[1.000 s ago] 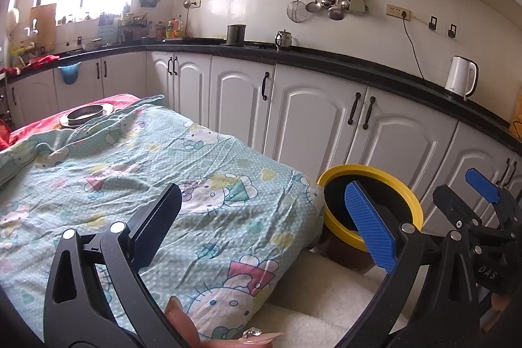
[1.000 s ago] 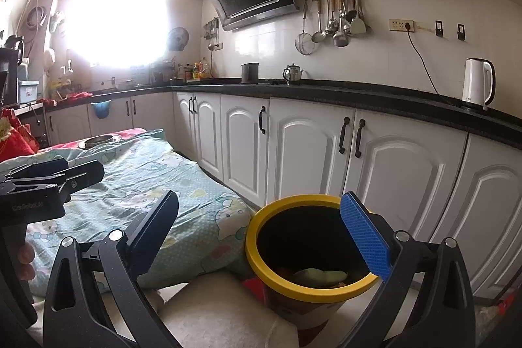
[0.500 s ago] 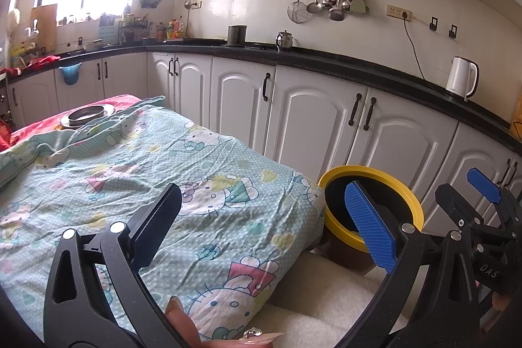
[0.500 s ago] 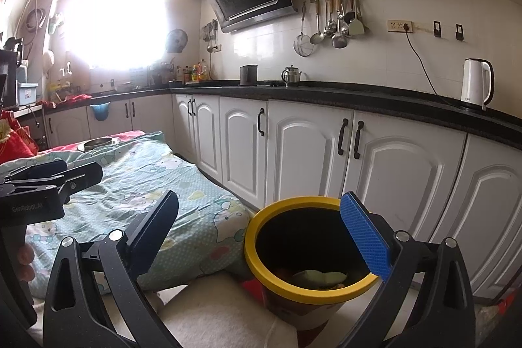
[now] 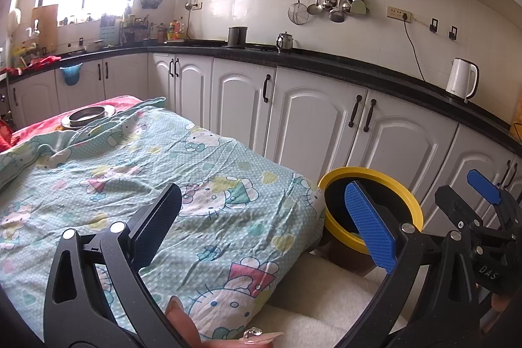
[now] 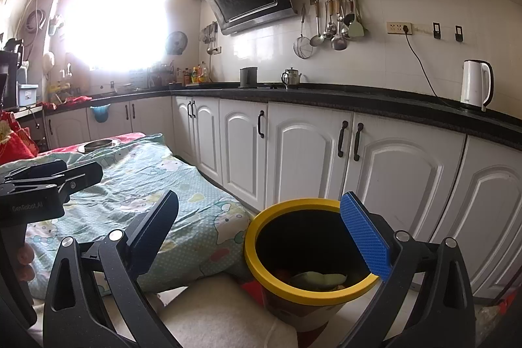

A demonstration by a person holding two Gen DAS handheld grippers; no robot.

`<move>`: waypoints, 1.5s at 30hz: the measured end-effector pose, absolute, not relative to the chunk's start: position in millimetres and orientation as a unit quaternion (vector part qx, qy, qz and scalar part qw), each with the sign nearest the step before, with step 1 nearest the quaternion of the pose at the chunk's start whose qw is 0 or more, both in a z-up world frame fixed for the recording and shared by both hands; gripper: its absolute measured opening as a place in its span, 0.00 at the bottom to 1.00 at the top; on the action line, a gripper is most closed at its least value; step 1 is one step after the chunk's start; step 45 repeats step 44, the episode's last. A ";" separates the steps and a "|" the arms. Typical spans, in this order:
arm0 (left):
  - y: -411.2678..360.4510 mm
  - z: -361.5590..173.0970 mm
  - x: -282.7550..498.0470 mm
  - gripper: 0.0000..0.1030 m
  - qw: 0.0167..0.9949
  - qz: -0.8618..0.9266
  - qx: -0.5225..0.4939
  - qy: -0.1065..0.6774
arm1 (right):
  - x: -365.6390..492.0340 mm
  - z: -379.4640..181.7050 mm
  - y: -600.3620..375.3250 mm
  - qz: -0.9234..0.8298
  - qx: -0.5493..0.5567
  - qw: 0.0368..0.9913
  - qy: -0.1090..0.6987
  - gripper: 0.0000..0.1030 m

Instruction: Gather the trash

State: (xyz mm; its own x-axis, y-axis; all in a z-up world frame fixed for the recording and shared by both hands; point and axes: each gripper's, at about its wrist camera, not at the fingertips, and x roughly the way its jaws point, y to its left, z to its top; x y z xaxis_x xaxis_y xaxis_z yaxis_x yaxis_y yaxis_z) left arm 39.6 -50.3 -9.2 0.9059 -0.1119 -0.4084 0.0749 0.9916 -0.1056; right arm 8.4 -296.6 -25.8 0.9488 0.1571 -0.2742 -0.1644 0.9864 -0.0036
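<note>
A big blue cartoon blanket lies just left of the yellow-rimmed trash bin, which sits in front of the white cupboards, and both the left gripper and right gripper are wide open, holding nothing.

Little has shifted — the right gripper has eased slightly toward the yellow-rimmed bin, which sits a touch lower and larger in its view — jaws unchanged.
</note>
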 end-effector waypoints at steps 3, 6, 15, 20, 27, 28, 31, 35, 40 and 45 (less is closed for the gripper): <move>-50.2 -9.4 39.4 0.89 0.975 -0.047 -0.043 0.212 | 8.3 -26.5 -296.4 0.081 -0.013 0.987 0.138 0.94; -50.5 -9.6 39.5 0.89 0.975 -0.047 -0.043 0.212 | 8.2 -26.3 -296.4 0.082 -0.013 0.987 0.138 0.94; -50.3 -9.7 39.7 0.89 0.974 -0.049 -0.046 0.215 | 8.3 -25.0 -296.1 0.081 -0.012 0.987 0.139 0.94; -49.4 -7.8 39.9 0.89 0.974 -0.049 -0.047 0.216 | 8.9 -25.0 -295.8 0.080 -0.012 0.987 0.141 0.94; -50.0 -7.1 40.4 0.89 0.974 -0.042 -0.039 0.219 | 12.0 -24.7 -294.4 0.080 -0.015 0.986 0.147 0.94; -50.6 -7.2 40.2 0.89 0.974 -0.041 -0.037 0.219 | 13.3 -24.7 -294.7 0.078 -0.013 0.986 0.149 0.94; -49.4 -7.3 41.3 0.89 0.973 -0.041 -0.035 0.223 | 18.4 -26.9 -295.0 0.075 -0.014 0.984 0.159 0.94; -29.2 -1.5 40.8 0.89 0.969 -0.033 -0.065 0.237 | 20.0 -26.3 -291.9 0.073 -0.019 0.984 0.160 0.94; 51.7 2.5 27.4 0.89 0.959 0.049 -0.107 0.257 | 32.1 -14.6 -250.7 0.133 -0.020 0.977 0.167 0.94; 150.1 -9.1 -2.7 0.89 0.932 0.196 -0.121 0.280 | 47.4 -6.9 -143.8 0.270 -0.068 0.939 0.202 0.94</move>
